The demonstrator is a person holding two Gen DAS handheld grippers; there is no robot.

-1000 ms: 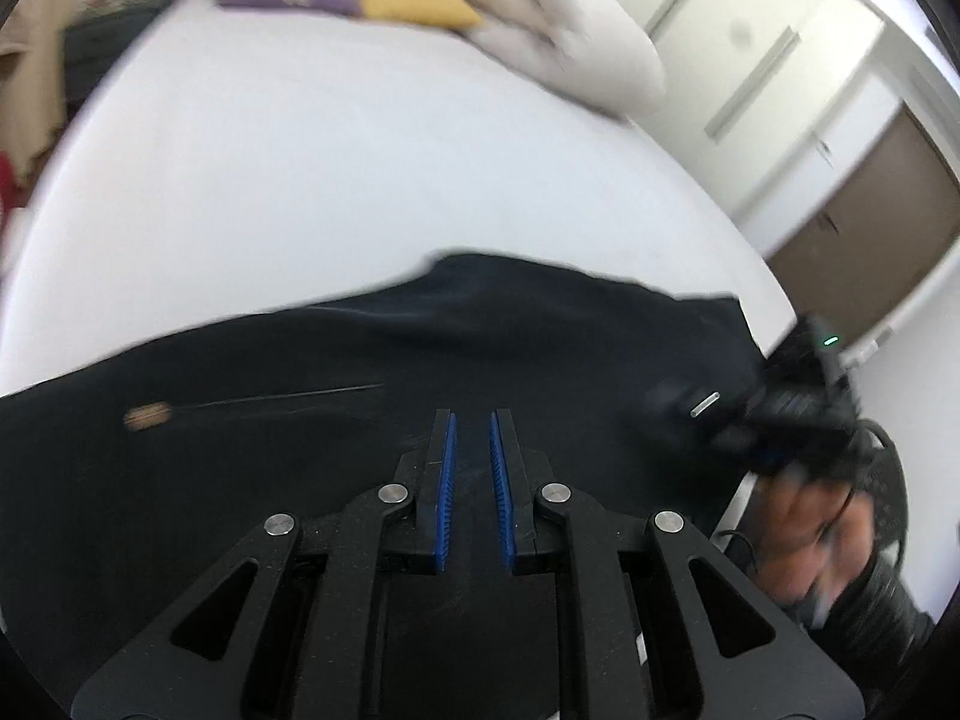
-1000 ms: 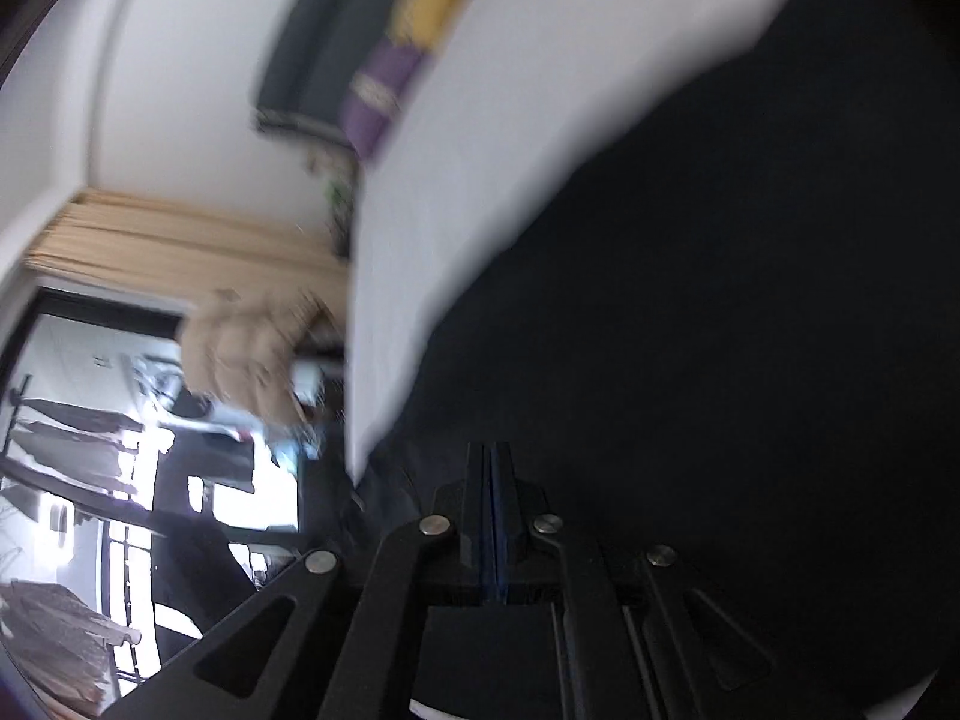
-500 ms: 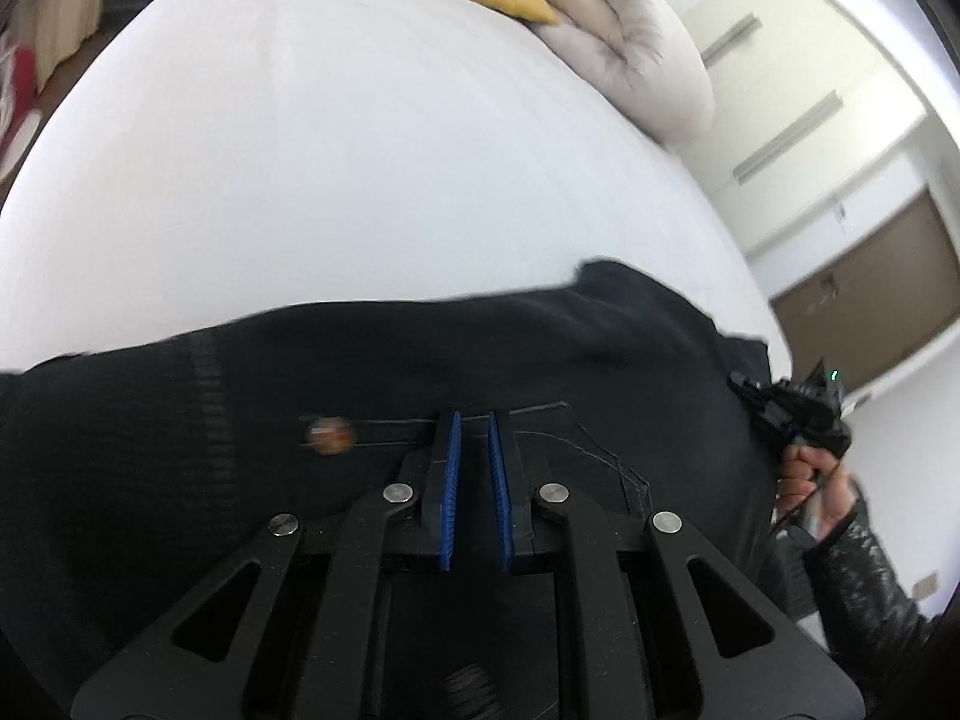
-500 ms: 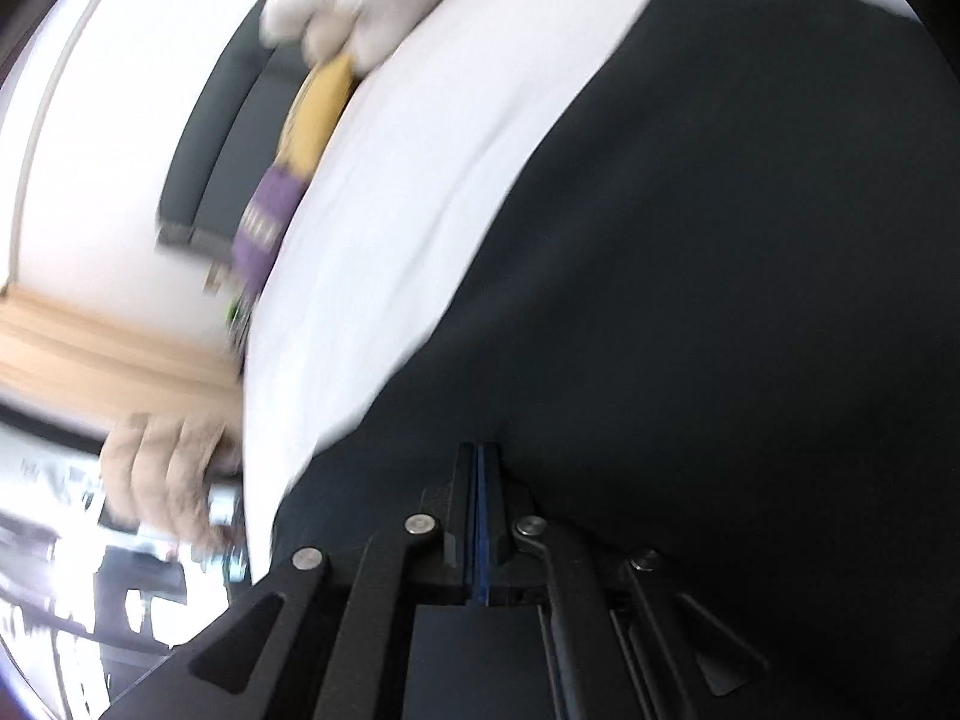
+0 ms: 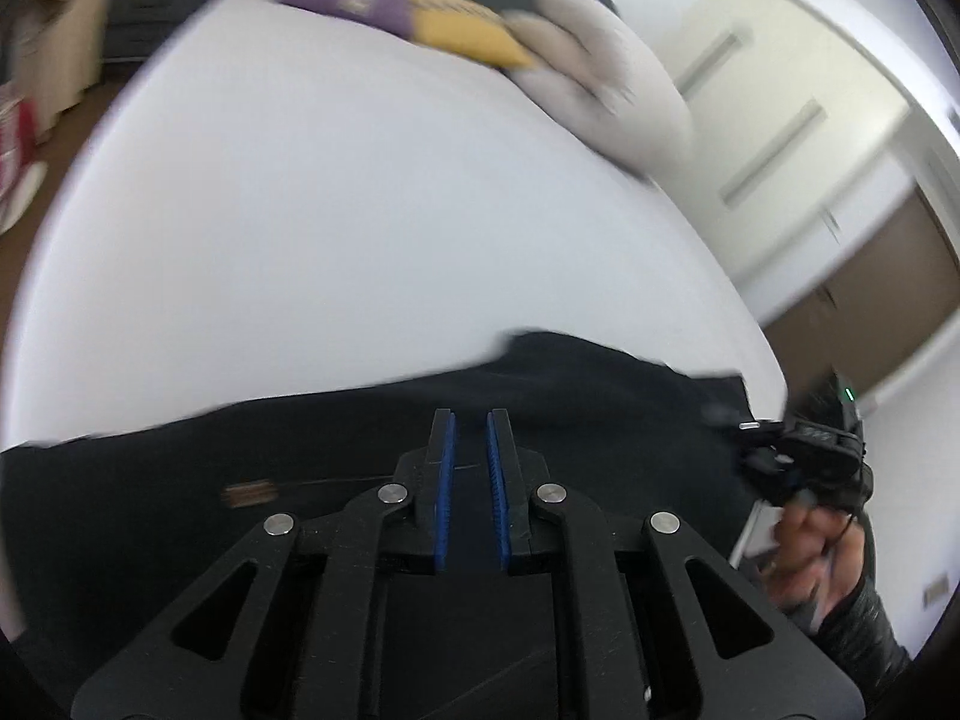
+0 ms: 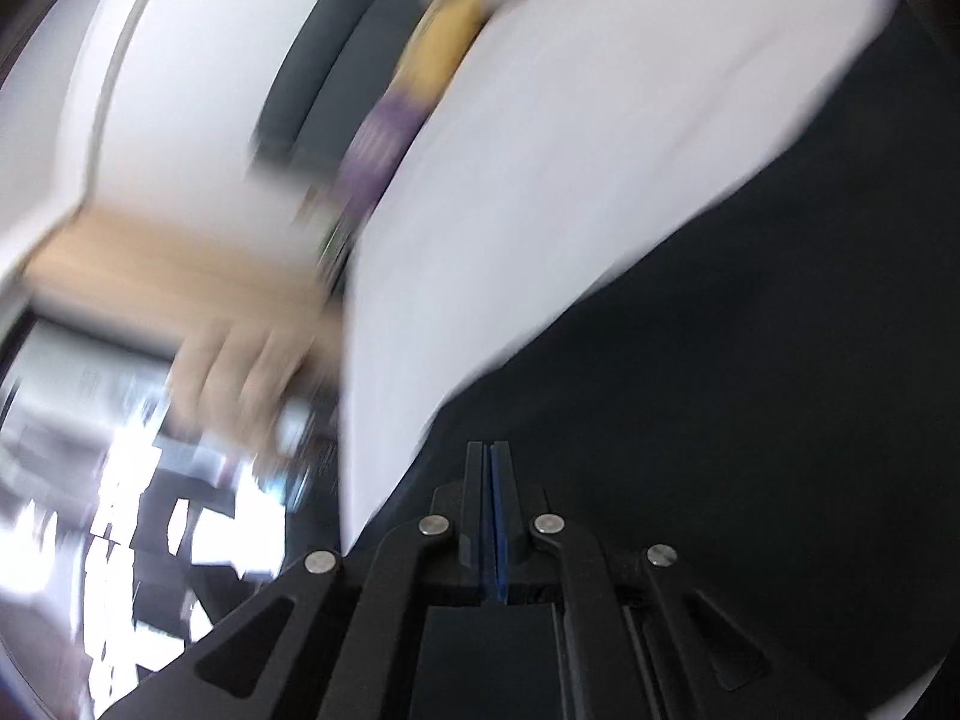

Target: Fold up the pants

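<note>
Fingers (image 5: 445, 468) parted as before — pants (image 5: 600, 396) shifted

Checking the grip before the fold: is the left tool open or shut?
Open. The left tool shows a clear gap between its blue pads, with the black pants visible beyond; no cloth sits between them.

Parted left tool (image 5: 471, 438) over black pants (image 5: 600, 396)

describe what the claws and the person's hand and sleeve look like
Both claws are matte black linkage frames with triangular cutouts and silver round pivot pins. The left claw and right claw have ribbed blue pads. The right hand is bare, in a black sleeve, beside a small green light.
</note>
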